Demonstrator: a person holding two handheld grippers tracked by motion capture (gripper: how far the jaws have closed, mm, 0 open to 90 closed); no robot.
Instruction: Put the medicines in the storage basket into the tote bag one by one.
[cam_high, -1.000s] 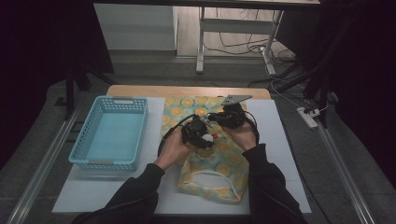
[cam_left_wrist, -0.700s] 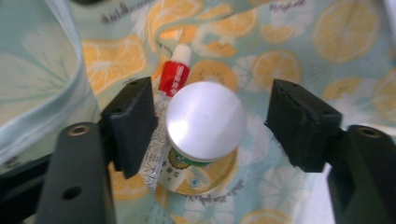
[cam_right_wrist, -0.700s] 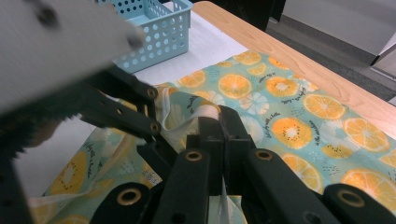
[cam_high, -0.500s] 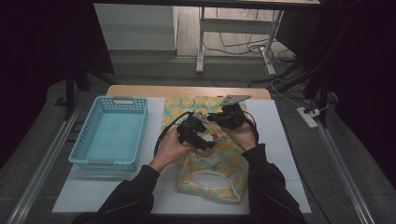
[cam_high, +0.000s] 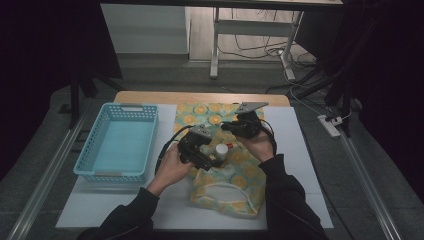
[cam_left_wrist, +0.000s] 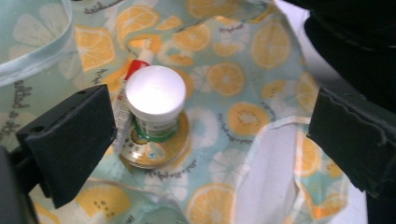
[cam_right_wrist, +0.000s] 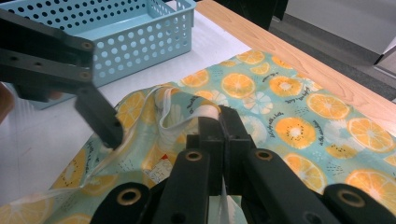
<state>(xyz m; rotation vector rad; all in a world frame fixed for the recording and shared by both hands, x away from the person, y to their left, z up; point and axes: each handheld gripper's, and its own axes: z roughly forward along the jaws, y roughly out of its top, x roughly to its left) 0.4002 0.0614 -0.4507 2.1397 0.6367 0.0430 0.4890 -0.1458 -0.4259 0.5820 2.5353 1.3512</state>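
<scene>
Pinching the bag's rim, the right gripper (cam_right_wrist: 219, 140) has its jaws fully closed on a fold of the citrus-print fabric bag (cam_high: 227, 175); in the right gripper view the pale hem rises between the two pads, lifted clear of the cloth beneath. That bag lies on the white mat (cam_high: 295, 150) on the bench (cam_high: 150, 96), to the right of the blue basket (cam_high: 117, 145), its mouth facing the person. A white-capped jar (cam_left_wrist: 155, 100) stands upright inside the bag, resting on a round flat tin (cam_left_wrist: 161, 149), with a red-tipped tube (cam_left_wrist: 128, 93) lying against the jar's side.

Left gripper (cam_left_wrist: 210, 140): jaws spread wide, having just been opening. Its two pads sit on either side of the jar, clear of it; nothing is gripped. In the high view this gripper (cam_high: 200, 150) hovers just left of the jar (cam_high: 221, 150), over the bag's mouth, while the right gripper (cam_high: 242, 127) sits just beyond the jar, toward the bag's far half. The left gripper's arm crosses the upper left of the right gripper view, near the raised hem. Basket interior is bare.
</scene>
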